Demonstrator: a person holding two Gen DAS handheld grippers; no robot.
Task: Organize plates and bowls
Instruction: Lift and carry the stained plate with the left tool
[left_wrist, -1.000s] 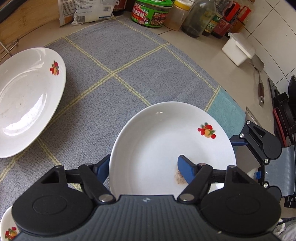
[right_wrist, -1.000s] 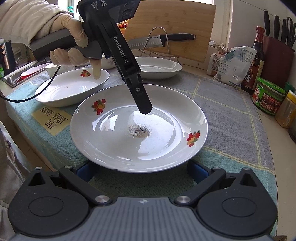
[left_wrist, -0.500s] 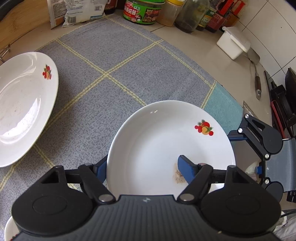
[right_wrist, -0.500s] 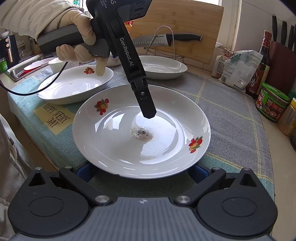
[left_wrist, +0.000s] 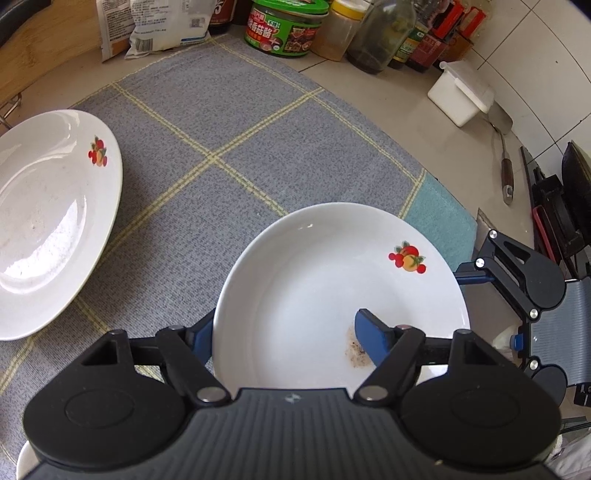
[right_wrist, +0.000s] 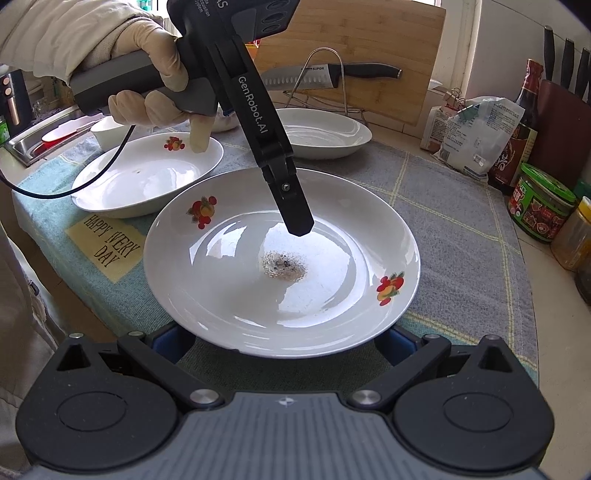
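Note:
A white plate with fruit prints (left_wrist: 325, 295) (right_wrist: 280, 266) has a dark smear at its centre and sits raised above the grey checked cloth. My left gripper (left_wrist: 291, 332) is shut on its rim, one finger (left_wrist: 373, 339) inside the plate and one under it; in the right wrist view that finger (right_wrist: 291, 206) reaches over the far rim. My right gripper (right_wrist: 280, 339) is open, its fingers spread wide below the plate's near edge. A second plate (left_wrist: 48, 221) (right_wrist: 317, 133) lies at the back. A third plate (right_wrist: 147, 173) lies at the left.
Jars and bottles (left_wrist: 288, 26) and a food bag (right_wrist: 476, 136) line the cloth's far edge. A white box (left_wrist: 461, 92) and a spatula (left_wrist: 504, 155) lie on the counter. A knife on a wire rack (right_wrist: 332, 74) stands before a cutting board. A sink (right_wrist: 40, 136) is at left.
The held plate has lifted and shifted slightly toward the back plate, carried by my left gripper. My right gripper stays open below its edge.

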